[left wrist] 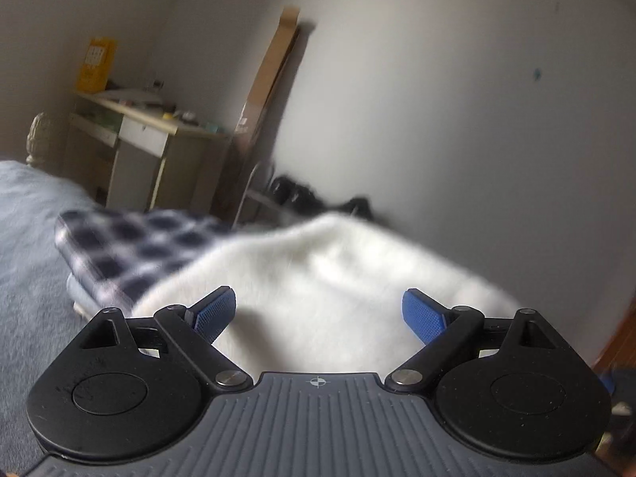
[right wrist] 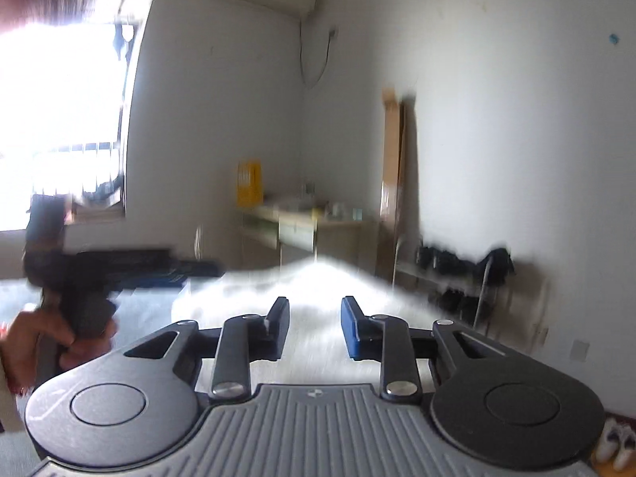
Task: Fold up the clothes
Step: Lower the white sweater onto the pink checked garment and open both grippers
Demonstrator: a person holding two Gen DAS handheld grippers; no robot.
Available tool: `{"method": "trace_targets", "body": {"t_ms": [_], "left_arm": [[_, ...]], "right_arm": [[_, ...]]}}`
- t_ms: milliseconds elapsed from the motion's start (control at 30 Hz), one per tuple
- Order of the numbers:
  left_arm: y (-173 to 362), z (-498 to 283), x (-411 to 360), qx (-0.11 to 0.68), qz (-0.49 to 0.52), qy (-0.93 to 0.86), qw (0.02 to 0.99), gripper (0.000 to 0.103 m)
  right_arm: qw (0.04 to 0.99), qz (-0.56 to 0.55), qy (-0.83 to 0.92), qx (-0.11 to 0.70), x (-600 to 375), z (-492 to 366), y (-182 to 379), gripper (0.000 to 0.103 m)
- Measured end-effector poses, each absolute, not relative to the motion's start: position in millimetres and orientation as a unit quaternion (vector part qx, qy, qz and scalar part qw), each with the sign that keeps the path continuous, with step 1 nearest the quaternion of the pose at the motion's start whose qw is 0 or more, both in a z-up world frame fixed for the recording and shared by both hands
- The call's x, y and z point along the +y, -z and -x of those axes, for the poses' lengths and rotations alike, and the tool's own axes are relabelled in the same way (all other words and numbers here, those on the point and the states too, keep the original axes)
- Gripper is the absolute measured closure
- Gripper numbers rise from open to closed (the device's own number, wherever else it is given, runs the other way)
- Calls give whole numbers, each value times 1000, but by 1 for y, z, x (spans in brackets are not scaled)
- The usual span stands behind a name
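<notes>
Our left gripper point(left wrist: 319, 316) stands wide open, blue pads point(left wrist: 422, 317) far apart, nothing between them. Our right gripper point(right wrist: 315, 328) is parted to a narrower gap, also holding nothing that we can make out.

White fluffy garment point(left wrist: 318, 278) lies directly ahead of the left gripper at 12 o'clock, mounded, filling the space between and beyond the pads; whether the pads touch it we cannot tell. In the right wrist view the same white garment point(right wrist: 302, 282) sits at 12 o'clock past the fingers, blurred.

At 10 o'clock of the garment in the left view, a folded black-and-white checked cloth point(left wrist: 127, 246) rests on a small stack, its near corner overlapped by the white garment. Both lie on a grey-blue bed cover point(left wrist: 28, 238).

Outward: a desk point(left wrist: 151, 139) with clutter at 11 o'clock, a yellow box point(left wrist: 97, 65) on it, a tall cardboard box point(left wrist: 270, 83) leaning on the wall at 12. Right view shows the left hand point(right wrist: 59, 338) at 9 o'clock and a shoe rack point(right wrist: 457, 278) at 2.
</notes>
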State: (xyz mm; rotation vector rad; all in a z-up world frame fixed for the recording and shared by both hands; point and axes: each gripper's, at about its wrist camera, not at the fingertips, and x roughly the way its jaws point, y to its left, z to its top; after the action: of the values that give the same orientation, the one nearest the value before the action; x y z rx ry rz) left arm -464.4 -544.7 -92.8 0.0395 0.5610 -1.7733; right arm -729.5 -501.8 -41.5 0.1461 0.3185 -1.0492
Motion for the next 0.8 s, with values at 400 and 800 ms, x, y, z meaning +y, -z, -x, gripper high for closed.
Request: {"method": "trace_targets", "body": {"t_ms": [400, 800], "left_arm": [[107, 470, -552, 226, -23, 758, 611, 8], [114, 460, -543, 205, -13, 772, 601, 7]], "right_arm": [[833, -20, 529, 160, -512, 730, 28, 79], [813, -63, 559, 147, -578, 736, 24, 79]]}}
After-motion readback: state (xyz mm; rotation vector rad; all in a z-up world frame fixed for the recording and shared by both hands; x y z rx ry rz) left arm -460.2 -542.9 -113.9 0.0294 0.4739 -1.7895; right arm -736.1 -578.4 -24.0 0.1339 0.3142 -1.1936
